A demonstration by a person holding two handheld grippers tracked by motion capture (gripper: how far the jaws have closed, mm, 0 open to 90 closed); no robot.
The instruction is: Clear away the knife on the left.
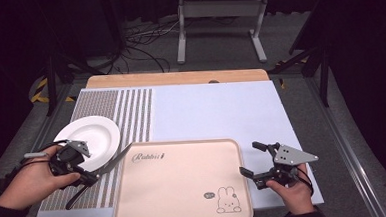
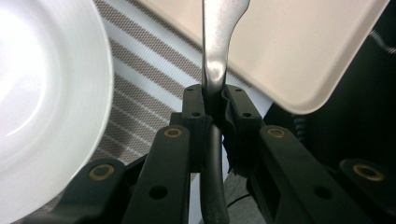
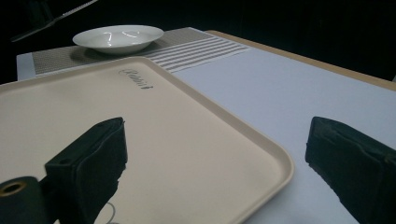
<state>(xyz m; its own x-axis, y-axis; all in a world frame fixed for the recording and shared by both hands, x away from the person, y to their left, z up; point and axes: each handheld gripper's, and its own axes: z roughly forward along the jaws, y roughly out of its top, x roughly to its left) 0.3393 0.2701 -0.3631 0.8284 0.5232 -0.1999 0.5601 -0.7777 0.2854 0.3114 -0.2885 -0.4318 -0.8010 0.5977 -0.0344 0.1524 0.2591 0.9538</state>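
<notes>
High view is showing my left gripper point(image 1: 92, 178) at lower left clamping a knife point(image 1: 114, 160) beside the white plate point(image 1: 98, 134), its blade reaching the pink tray point(image 1: 181, 201) where I am probably placing it, while my right gripper point(image 1: 254, 161), jaws apart, is waiting at lower right.

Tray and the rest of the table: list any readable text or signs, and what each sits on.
"Rabbit": cursive script near the tray's far left corner; the last letters and the mark after them are blurred.
Small grey speech bubble beside the rabbit drawing on the tray: too small to read.
Plate and striped placemat: no text visible.
</notes>
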